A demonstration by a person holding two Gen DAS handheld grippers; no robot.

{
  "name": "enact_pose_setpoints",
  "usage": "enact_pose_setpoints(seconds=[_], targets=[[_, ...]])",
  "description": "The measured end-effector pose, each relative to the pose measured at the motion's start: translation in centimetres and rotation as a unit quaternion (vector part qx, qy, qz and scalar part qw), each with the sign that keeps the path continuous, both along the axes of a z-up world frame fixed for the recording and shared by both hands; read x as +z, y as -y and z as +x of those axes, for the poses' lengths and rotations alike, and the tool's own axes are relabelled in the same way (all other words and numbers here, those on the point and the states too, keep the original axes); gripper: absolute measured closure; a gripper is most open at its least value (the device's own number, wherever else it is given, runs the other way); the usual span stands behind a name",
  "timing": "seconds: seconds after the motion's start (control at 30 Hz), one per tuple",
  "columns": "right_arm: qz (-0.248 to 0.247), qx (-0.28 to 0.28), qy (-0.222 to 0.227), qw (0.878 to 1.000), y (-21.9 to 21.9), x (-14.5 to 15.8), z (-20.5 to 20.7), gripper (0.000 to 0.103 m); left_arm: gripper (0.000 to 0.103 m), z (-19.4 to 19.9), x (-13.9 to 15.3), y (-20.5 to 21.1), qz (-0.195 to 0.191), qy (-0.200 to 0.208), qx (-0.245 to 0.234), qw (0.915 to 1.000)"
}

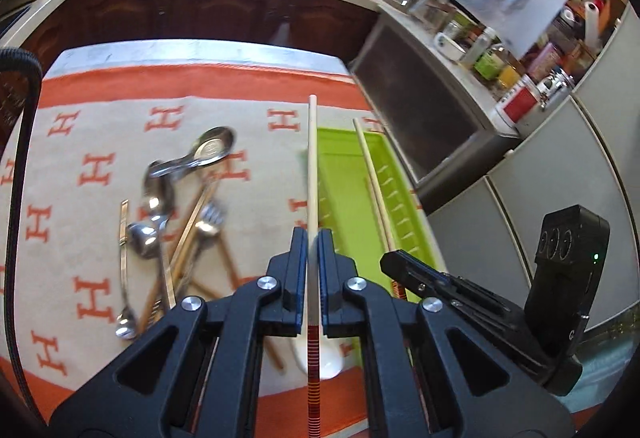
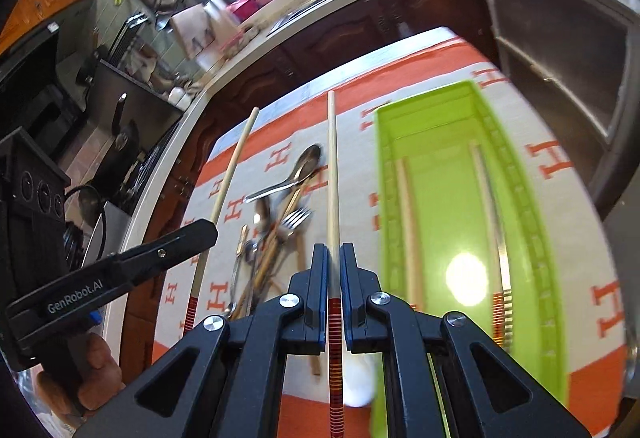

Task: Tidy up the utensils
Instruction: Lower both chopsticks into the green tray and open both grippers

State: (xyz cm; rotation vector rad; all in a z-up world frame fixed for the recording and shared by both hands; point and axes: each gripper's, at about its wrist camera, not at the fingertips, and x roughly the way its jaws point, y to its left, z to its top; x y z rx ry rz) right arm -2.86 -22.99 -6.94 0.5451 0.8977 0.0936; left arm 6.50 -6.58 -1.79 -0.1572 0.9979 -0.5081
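Utensil pile clutters the tabletop's left half, green tray hogs the right edge. Bare cloth strip between them is passable, far edge too. White spoon sits at the near edge.

Both hand-held grippers, side by side, jaws clamped nearly together.
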Motion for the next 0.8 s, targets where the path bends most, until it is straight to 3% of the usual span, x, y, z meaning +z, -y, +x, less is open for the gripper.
enact_pose_setpoints(seconds=[0.27,0.63,0.73,0.8], targets=[[-0.008,-0.042,-0.023,0.999,7.2,-0.7,-0.2,0.097,0.1,1.3,-1.4,7.8,0.0,-0.019,-0.034,0.9992],[-0.012,-0.039,-0.065,0.997,9.9,-4.5,1.9,0.096,0.1,3.1,-6.2,11.4,0.029,-0.05,-0.046,0.9973],[-0.007,-0.044,-0.074,0.996,10.4,-5.3,2.4,0.086,0.1,3.0,-6.8,11.4,0.036,-0.056,-0.049,0.9966],[-0.011,-0.05,-0.072,0.996,10.2,-5.7,2.6,0.072,0.099,3.0,-6.9,11.2,0.044,-0.055,-0.049,0.9963]])
